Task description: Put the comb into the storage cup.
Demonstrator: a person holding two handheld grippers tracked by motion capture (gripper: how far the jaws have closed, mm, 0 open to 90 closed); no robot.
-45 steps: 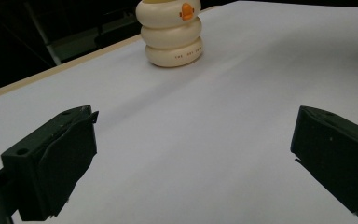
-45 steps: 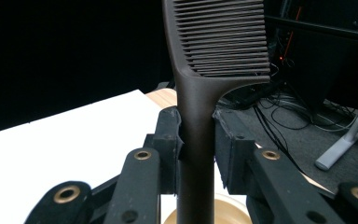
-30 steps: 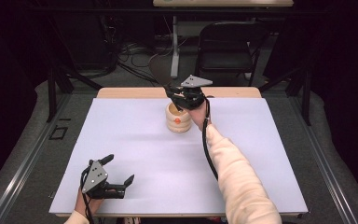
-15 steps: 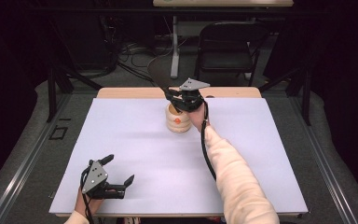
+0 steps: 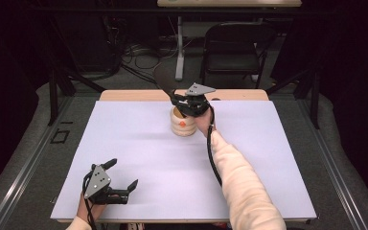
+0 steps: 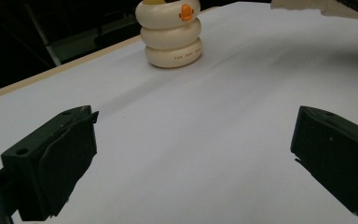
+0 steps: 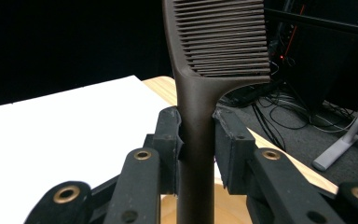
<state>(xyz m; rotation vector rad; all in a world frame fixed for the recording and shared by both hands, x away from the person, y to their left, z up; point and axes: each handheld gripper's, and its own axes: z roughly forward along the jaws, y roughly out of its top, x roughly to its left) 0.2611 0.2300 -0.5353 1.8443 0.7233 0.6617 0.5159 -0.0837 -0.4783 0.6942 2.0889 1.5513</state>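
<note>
Right tongs clamped on one dark comb, above one cream ringed holder at far centre. Left tongs gaping wide, empty, near left on surface.

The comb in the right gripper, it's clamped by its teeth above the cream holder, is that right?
Not quite. The right gripper clamps the comb by its handle, with the teeth clear beyond the jaws, as the right gripper view shows. It is above the cream holder.

I am seeing a dark brown comb and a cream ringed holder showing an orange mark. The table is looking pale lilac-white with a light wood edge.
</note>
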